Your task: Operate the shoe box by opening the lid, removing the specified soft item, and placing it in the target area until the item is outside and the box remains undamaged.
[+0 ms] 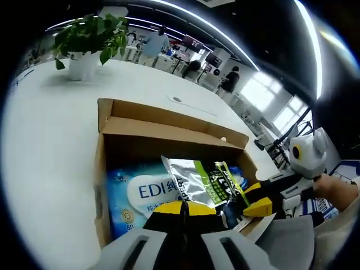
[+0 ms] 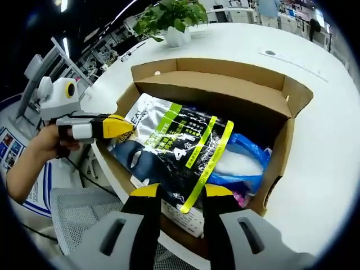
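The open cardboard shoe box [image 1: 169,121] [image 2: 225,79] lies on a white table with its flaps up. A silver-and-black pouch with green and yellow print [image 1: 202,180] [image 2: 180,140] lies tilted on top of a blue wipes pack [image 1: 140,194] [image 2: 247,160] inside the box. My left gripper [image 1: 183,209] is shut, its yellow tips meeting at the pouch's edge; in the right gripper view it [image 2: 126,126] pinches the pouch's left side. My right gripper [image 2: 183,194] is open, its jaws straddling the pouch's near edge over the box wall. In the left gripper view it [image 1: 256,198] reaches in from the right.
A potted plant [image 1: 84,45] [image 2: 174,22] stands at the far end of the white table [image 1: 45,140] [image 2: 332,140]. A grey mesh seat [image 2: 79,214] sits below the box's near side. People [image 1: 230,79] stand among desks in the background.
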Available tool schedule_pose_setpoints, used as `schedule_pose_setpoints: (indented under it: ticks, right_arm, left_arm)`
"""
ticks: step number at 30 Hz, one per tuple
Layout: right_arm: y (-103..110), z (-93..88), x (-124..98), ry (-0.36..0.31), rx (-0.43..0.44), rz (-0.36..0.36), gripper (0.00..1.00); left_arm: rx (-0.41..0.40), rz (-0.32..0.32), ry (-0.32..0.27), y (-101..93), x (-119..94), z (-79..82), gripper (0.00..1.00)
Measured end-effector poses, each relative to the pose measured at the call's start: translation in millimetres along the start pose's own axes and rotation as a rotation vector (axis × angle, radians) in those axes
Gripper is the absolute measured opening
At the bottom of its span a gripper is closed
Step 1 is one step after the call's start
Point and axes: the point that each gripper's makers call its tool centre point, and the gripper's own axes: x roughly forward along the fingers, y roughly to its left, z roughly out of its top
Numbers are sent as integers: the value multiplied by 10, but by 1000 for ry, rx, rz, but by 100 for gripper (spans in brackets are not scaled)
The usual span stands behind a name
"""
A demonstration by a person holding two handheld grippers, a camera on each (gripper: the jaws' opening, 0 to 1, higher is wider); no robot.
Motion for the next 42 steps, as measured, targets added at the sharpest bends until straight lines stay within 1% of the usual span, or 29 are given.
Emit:
schedule_pose_setpoints:
  ticks: [2,4,5,6,7,8,9,12,15,19,22,32,39,42]
  right_arm:
    - [11,35,-19,-28,-6,-9,20]
    - [46,125,-35,-75,11,6,12]
    - [53,111,-31,-62,26,7,15]
    - [66,86,-10,-50,15,7,16]
    - [73,52,9,-40,-2,0,16]
    - [68,41,12,-37,-12,-4,14]
    - [61,11,12,-32,-39,-15,12]
    - [53,3,-3,-35,-39,-19,6]
    - [55,-9,-5,-39,-46,-25,5]
    - [61,-5,-20,-42,-81,-41,3]
    - [49,0,-39,-49,-87,-46,2]
    - [7,74,-168,-92,-56,-54,0]
    - [-29,103,-290,-122,-43,-71,0]
    - [-48,125,-343,-141,-31,-76,0]
  left_arm:
    - [1,4,0,6,-6,0,0]
    - [-1,-4,-4,-14,-11,7,0]
    - [-1,-10,-3,-30,-11,7,0]
    - [5,-7,-5,-45,-12,10,0]
    - [7,-6,-1,-57,-10,4,0]
    - [14,-4,-2,-63,-12,3,0]
    - [17,-3,-2,-48,-10,-1,0]
    - [13,-5,-10,-26,-27,13,0]
    - [13,-8,-14,-47,-36,30,0]
    - [24,-4,-13,-69,-45,52,0]
    - [34,-3,-15,-72,-49,67,0]
    - [71,-5,-9,-165,-46,142,0]
    - [109,-16,-2,-289,-36,202,0]
    - [122,-25,-6,-342,-32,262,0]
